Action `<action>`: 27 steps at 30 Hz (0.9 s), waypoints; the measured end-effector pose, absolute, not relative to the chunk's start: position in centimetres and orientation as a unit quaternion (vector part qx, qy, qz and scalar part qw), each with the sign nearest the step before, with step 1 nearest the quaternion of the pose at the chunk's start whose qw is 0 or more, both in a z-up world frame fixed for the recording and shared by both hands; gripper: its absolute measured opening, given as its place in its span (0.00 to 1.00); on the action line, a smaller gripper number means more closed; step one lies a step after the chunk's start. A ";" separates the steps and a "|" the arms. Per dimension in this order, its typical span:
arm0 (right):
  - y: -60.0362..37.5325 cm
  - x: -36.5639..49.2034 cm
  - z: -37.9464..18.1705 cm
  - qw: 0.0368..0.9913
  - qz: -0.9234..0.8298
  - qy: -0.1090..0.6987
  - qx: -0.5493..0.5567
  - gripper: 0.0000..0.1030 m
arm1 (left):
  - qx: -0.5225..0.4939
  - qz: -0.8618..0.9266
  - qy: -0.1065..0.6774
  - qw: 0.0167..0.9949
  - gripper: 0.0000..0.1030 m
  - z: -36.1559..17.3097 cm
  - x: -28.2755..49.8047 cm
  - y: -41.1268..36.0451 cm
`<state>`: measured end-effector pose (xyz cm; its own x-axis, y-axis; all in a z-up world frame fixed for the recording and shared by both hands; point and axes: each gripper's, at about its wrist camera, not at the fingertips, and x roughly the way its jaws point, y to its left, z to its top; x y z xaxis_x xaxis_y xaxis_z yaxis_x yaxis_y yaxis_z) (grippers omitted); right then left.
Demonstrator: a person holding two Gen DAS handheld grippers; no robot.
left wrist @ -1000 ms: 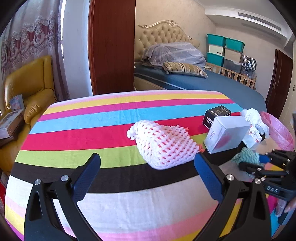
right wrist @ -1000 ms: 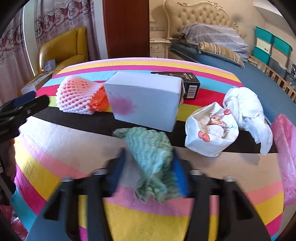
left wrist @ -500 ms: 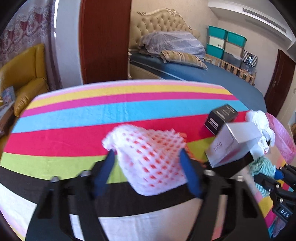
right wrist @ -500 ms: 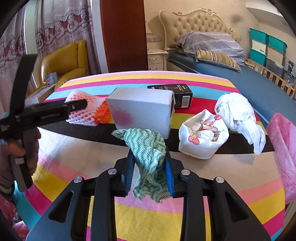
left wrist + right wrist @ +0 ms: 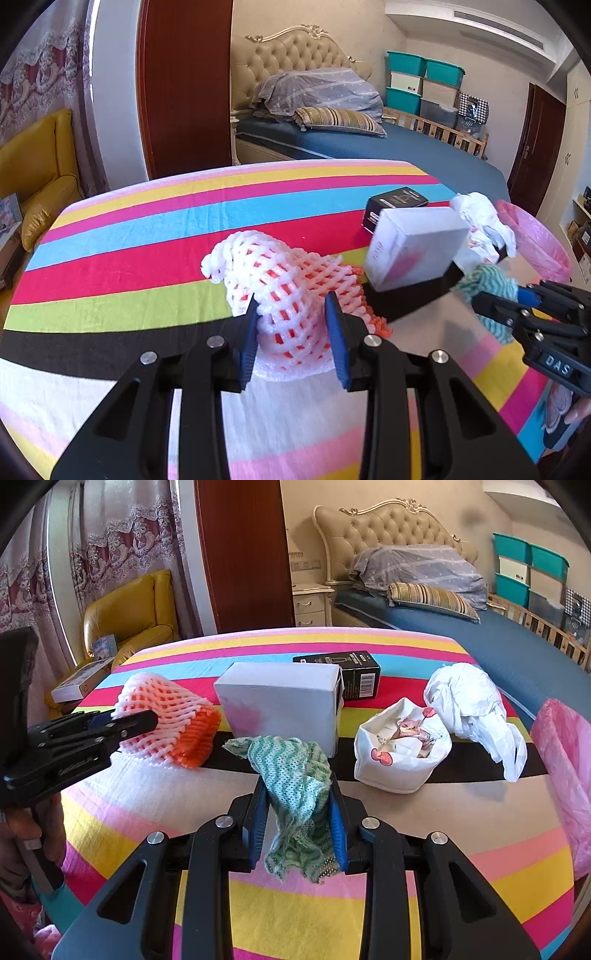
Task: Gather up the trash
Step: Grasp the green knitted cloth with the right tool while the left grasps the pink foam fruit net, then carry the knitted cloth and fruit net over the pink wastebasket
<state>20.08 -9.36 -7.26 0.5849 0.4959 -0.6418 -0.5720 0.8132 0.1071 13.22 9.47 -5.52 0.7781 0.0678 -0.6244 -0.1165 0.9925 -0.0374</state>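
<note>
Left wrist view: my left gripper sits at six o'clock, its blue pads closing on the white foam fruit net, which bulges between them and is pinched at its near end; the rest lies on the striped tablecloth. At three o'clock stand a white box and, just behind it, a black box. Beyond them is crumpled white plastic, and the pink bin bag hangs at the table's edge. My right gripper enters at four o'clock with green cloth in it.

Right wrist view: my right gripper at six o'clock is clamped on the green mesh cloth, which droops from the pads. At two o'clock sit a white cartoon-print bag and the crumpled plastic; the pink bag is at three o'clock. The foam net is at ten o'clock, my left gripper on it.

I judge the job early: two pieces gripped, nothing seen going into the pink bag, four pieces left.
</note>
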 end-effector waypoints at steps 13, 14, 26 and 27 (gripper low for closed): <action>-10.8 18.4 -6.9 0.892 0.297 0.336 -0.051 0.29 | -0.017 0.043 0.278 0.960 0.33 -4.3 8.7 6.0; -10.9 18.2 -6.8 0.893 0.297 0.334 -0.050 0.29 | -0.016 0.042 0.274 0.961 0.33 -4.3 8.5 5.6; -12.0 14.6 -4.9 0.910 0.299 0.279 -0.060 0.29 | -0.002 0.038 0.244 0.969 0.33 -3.6 6.8 3.4; -12.2 14.3 -4.7 0.912 0.298 0.273 -0.061 0.29 | 0.000 0.037 0.241 0.970 0.33 -3.4 6.7 3.1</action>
<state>14.30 -12.20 -4.70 0.6725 0.5113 -0.5351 -0.5778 0.8145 0.0521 6.70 3.13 -3.40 0.8808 0.0717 -0.4681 -0.0714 0.9973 0.0184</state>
